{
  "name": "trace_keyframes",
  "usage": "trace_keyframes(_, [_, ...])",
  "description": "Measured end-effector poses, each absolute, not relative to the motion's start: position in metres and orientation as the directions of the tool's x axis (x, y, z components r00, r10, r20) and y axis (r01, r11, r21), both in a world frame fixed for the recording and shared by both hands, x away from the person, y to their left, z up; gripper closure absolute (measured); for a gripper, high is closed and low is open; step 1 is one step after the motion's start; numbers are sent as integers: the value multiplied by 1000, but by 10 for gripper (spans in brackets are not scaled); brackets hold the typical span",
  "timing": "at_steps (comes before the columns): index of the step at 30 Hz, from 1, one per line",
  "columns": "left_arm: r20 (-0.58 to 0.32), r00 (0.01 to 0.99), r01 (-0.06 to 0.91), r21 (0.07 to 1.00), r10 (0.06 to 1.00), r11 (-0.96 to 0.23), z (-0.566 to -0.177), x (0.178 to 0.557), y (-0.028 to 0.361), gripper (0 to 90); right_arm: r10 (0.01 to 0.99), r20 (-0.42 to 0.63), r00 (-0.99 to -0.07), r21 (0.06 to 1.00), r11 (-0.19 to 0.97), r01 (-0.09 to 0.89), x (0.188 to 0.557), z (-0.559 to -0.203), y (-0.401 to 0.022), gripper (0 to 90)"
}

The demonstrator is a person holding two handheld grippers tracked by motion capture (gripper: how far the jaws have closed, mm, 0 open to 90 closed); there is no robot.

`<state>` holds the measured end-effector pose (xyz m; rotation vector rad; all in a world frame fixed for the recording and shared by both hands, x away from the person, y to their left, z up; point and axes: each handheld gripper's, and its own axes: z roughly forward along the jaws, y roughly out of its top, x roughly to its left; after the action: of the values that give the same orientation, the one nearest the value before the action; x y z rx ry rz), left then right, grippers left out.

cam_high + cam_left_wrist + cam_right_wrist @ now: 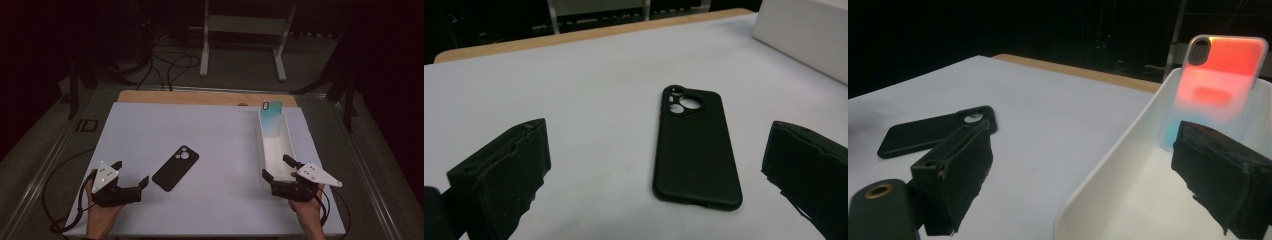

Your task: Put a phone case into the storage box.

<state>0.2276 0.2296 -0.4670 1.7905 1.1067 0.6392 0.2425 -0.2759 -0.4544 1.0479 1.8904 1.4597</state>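
Observation:
A black phone case lies flat on the white mat, back up, with its camera cutout toward the far side. My left gripper stands open just left of it. In the left gripper view the case lies a little ahead of the wide-spread jaws of the left gripper, touching neither. My right gripper is open at the near end of a long white bin. One jaw is outside the bin's left wall and the other over its inside. A shiny colour-shifting phone case leans upright at the bin's far end.
The white mat covers a wooden table whose bare edge shows at the back. Cables and a white frame stand are on the floor beyond. The bin's corner shows at the upper right of the left gripper view.

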Motion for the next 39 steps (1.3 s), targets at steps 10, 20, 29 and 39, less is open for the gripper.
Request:
trace_keyframes(10, [-30, 488, 465, 855, 872, -231, -468, 237, 219, 0, 824, 50, -564, 957, 122, 264, 244, -454, -275, 96])
trace_keyframes(20, [6, 525, 533, 778, 851, -334, -472, 262, 194, 0, 826, 58, -560, 957, 115, 268, 245, -453, -277, 96])
trace_keyframes(29, [-22, 573, 589, 707, 819, -393, -480, 287, 175, 0, 828, 60, -558, 957, 112, 269, 245, -452, -278, 96])
trace_keyframes(39, [-22, 601, 636, 618, 799, -462, -486, 306, 155, 0, 827, 58, -559, 958, 112, 265, 246, -451, -277, 96])
